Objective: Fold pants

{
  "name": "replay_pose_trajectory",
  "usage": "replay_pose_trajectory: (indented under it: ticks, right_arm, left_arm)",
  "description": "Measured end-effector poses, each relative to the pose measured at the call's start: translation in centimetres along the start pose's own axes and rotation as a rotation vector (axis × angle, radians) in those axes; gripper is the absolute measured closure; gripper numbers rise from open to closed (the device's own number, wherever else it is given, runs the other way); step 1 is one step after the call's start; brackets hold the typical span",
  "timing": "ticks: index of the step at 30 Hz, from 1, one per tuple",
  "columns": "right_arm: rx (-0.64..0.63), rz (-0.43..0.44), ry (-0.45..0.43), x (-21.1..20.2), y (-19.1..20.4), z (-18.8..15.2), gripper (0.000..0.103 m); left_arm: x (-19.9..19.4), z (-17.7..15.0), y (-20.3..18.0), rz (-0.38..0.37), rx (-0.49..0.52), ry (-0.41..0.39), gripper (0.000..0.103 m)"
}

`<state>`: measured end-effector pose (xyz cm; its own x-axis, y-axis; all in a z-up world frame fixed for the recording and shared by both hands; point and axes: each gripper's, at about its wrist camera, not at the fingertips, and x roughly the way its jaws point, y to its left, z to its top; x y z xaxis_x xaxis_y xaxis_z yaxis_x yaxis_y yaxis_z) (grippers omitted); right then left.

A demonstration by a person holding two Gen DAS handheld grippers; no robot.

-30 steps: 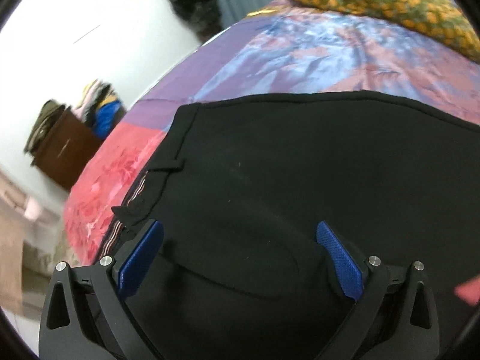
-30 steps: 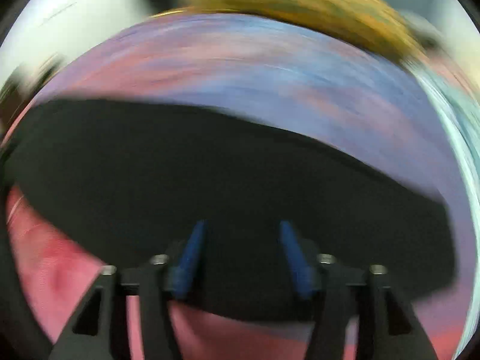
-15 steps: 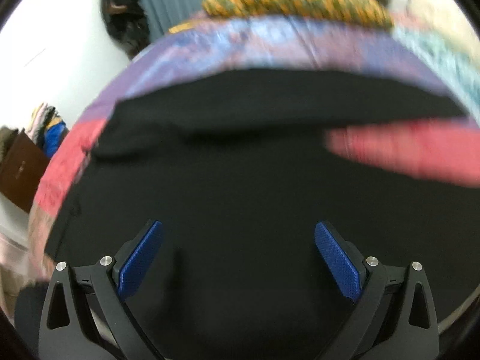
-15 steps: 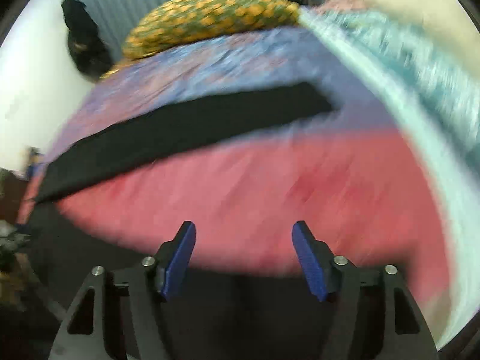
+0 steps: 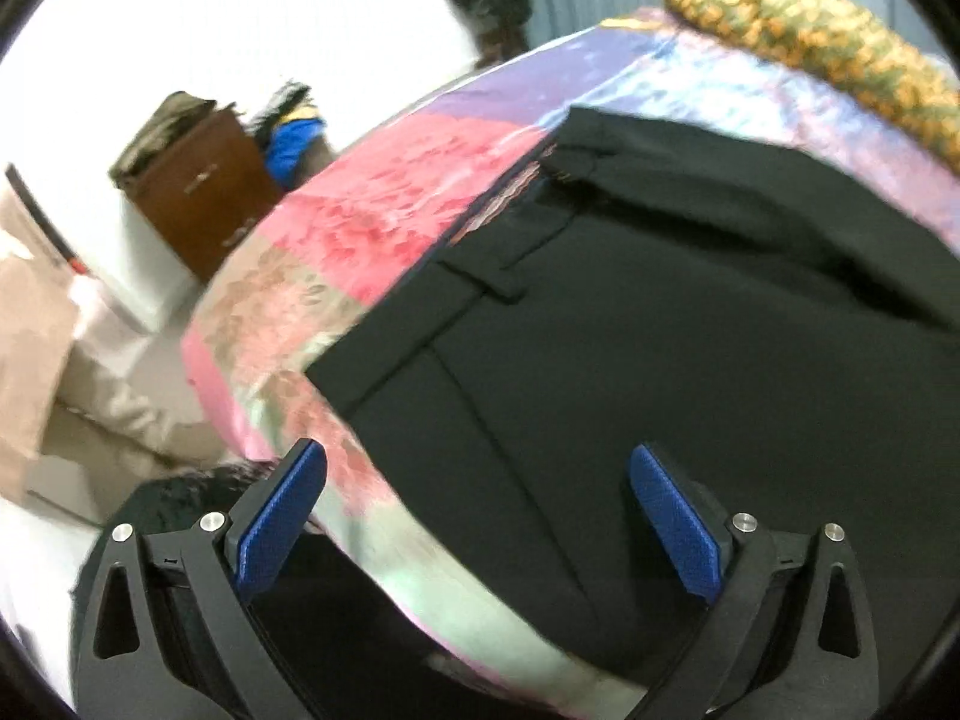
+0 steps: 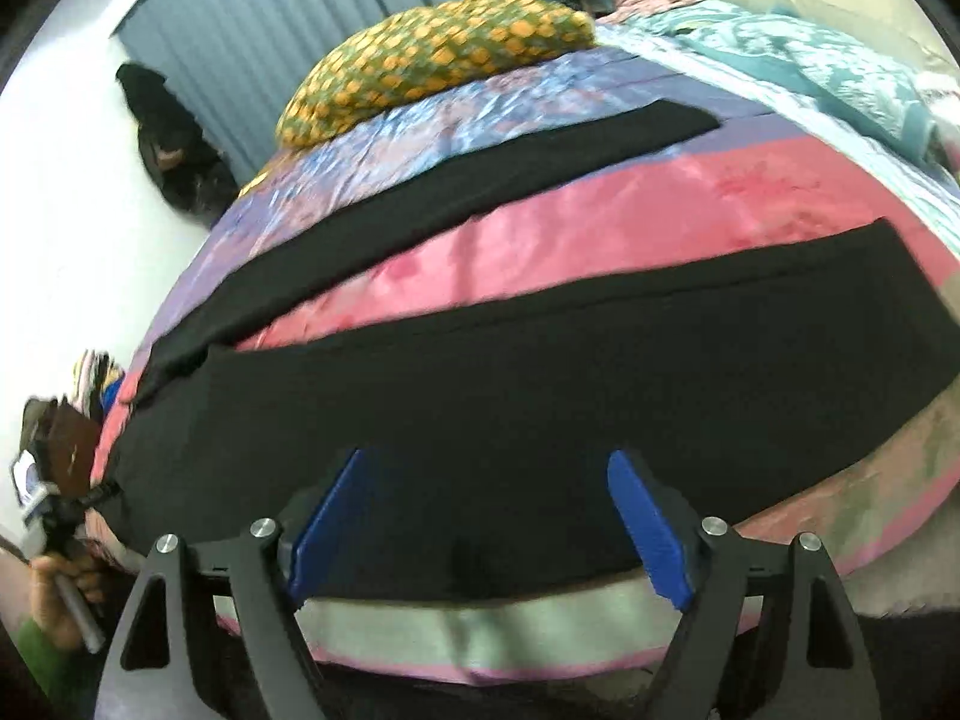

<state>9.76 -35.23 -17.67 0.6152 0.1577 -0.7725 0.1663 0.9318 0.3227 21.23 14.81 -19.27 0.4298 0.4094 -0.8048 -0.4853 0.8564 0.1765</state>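
Below, left wrist view: my left gripper stood spread, empty, over the black pants' waistband corner near the bedspread edge. Right wrist view: my right gripper, jaws just opening, gripped nothing; both legs lay splayed flat.

Both wrist views look steeply down, close over the bed. Left sees the pants waistband; right sees both legs. They share the pillow at the top.
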Motion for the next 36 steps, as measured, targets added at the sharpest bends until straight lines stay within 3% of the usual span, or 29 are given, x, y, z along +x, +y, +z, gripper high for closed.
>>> replay_pose_trajectory:
  ticks: [4,7,9,13,16,17,18,20,23,26,29,31,36]
  right_arm:
    - [-0.121,-0.001,0.015,1.2,2.5,-1.2,0.021]
    - [-0.193,-0.022,0.018,2.1,3.2,-0.9,0.021]
    - [-0.191,-0.02,0.03,2.4,3.2,-1.0,0.021]
    - [-0.173,-0.018,0.049,3.0,2.9,-1.2,0.021]
    - [-0.175,-0.028,0.088,3.9,2.7,-1.4,0.02]
    - [-0.175,-0.029,0.091,4.2,2.7,-1.4,0.018]
    - [-0.176,-0.027,0.09,4.3,2.7,-1.4,0.017]
    - [-0.177,-0.034,0.088,4.1,2.9,-1.2,0.017]
    - [-0.195,-0.027,0.031,3.0,3.8,-0.9,0.017]
    - [-0.243,0.002,-0.013,2.5,5.2,-0.7,0.017]
    - [-0.275,0.013,0.012,3.1,6.4,-1.2,0.017]
    - [-0.278,0.038,0.01,2.7,6.9,-1.6,0.017]
    - [-0.311,0.047,-0.024,1.1,7.6,-2.3,0.017]
  left_arm:
    - [-1.8,-0.5,-4.2,-0.175,0.144,-0.051,0.001]
    - [-2.6,1.1,-8.2,-0.208,0.253,-0.111,0.001]
    - [-2.6,3.6,-10.5,-0.227,0.263,-0.136,0.001]
    - [1.2,9.1,-13.0,-0.173,0.206,-0.12,0.001]
    - [8.5,10.8,-11.5,0.006,0.095,0.02,0.0]
    - [8.6,10.6,-10.2,-0.003,0.042,0.026,0.0]
    - [8.6,10.6,-8.5,-0.068,-0.049,0.052,0.0]
    - [7.0,9.7,-6.4,-0.128,-0.114,0.091,0.002]
    - [2.5,6.7,-5.2,-0.238,-0.084,0.045,0.001]
    - [-1.2,1.3,-6.0,-0.258,0.057,0.003,0.001]
    - [-1.6,-2.0,-8.0,-0.261,0.184,0.051,0.001]
    - [-2.4,-3.2,-9.2,-0.3,0.232,0.075,0.001]
    - [-5.6,-3.7,-10.5,-0.353,0.294,0.014,0.001]
